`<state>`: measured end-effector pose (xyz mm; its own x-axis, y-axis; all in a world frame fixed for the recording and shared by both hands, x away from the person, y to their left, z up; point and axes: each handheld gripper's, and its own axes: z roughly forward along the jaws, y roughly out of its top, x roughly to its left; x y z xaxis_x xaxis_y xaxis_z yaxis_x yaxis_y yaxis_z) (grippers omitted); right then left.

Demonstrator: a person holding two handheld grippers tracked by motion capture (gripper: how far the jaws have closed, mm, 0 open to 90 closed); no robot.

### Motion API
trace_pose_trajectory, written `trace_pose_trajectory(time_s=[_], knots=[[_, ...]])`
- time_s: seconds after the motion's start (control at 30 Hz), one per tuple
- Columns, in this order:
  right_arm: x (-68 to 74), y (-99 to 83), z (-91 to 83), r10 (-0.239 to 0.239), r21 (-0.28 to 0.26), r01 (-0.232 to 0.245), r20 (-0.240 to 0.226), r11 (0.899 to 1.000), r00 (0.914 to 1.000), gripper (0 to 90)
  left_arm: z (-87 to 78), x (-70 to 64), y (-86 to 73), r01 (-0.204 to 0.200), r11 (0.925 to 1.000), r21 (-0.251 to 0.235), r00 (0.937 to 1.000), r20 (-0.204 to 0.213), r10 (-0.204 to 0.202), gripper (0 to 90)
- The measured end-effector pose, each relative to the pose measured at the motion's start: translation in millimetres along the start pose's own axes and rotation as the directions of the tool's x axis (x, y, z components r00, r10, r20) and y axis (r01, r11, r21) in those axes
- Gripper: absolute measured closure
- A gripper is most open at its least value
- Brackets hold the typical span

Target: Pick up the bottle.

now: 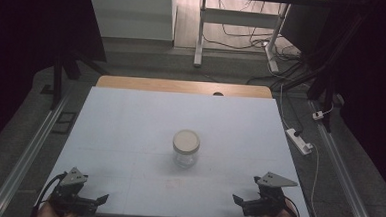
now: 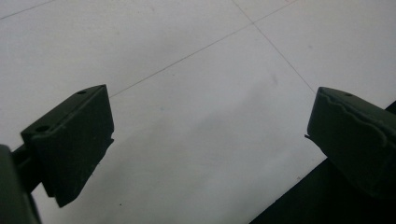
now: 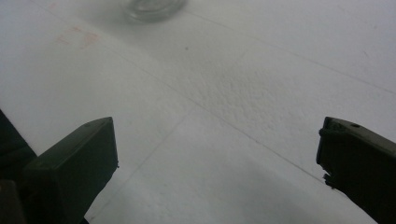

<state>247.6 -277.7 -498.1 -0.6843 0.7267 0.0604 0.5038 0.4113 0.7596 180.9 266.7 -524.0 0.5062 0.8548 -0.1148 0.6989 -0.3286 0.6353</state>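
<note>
Nothing looks begun: the lidded glass jar point(image 1: 186, 148) stands upright and untouched mid-surface point(image 1: 130, 130), with the left tongs point(image 1: 96, 200) and right tongs point(image 1: 240, 201) well short of the jar, both spread wide and empty.

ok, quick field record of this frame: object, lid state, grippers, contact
object: clear glass jar, upright near the middle of the white table
lid: pale round lid on top of the jar
left gripper: open, at the near left edge of the table, nothing between its jaws
right gripper: open, at the near right edge, nothing between its jaws
contact: none; both grippers apart from the jar
right gripper view: base of the jar at the top edge, blurred
</note>
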Motion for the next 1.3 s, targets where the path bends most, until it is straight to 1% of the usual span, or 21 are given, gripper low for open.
trace_pose_trajectory(time_s=[0.13,0.33,0.5,0.83,0.9,1.13,1.23,1.3], knots=[[1.7,2.4,-0.5,-0.012,-0.017,0.012,-0.011,1.0,0.9999,0.0,0.4,-0.2,0.3,-0.002,1.0,0.004,1.0,0.0,0.002,1.6],[3.5,5.0,0.9,-0.02,-0.024,0.019,-0.025,1.0,0.9995,0.0,0.5,0.4,0.3,0.005,1.0,0.004,1.0,0.002,-0.005,1.6],[5.6,8.9,2.0,-0.036,-0.04,0.035,-0.031,0.999,0.9989,0.0,0.2,1.5,0.0,0.013,0.9999,0.003,0.9998,0.015,-0.013,1.7],[11.0,17.3,8.9,-0.06,-0.042,0.058,-0.048,0.997,0.997,0.0,0.4,2.0,0.1,0.015,0.9999,0.003,0.9997,0.021,-0.015,1.6],[12.0,20.5,10.4,-0.065,-0.052,0.062,-0.059,0.997,0.9961,0.0,0.4,2.0,0.1,0.015,0.9999,0.002,0.9997,0.022,-0.015,1.8],[14.9,27.7,14.3,-0.076,-0.064,0.07,-0.081,0.995,0.9939,0.0,0.4,2.3,0.0,0.015,0.9999,0.003,0.9995,0.026,-0.015,3.1],[18.7,31.3,18.0,-0.096,-0.072,0.089,-0.089,0.993,0.9914,0.0,0.1,2.7,-0.2,0.021,0.9998,0.0,0.9994,0.028,-0.021,3.0],[19.6,32.4,18.8,-0.097,-0.076,0.09,-0.093,0.993,0.9909,0.0,0.0,3.3,-0.3,0.024,0.9997,-0.001,0.9992,0.031,-0.024,2.9]])
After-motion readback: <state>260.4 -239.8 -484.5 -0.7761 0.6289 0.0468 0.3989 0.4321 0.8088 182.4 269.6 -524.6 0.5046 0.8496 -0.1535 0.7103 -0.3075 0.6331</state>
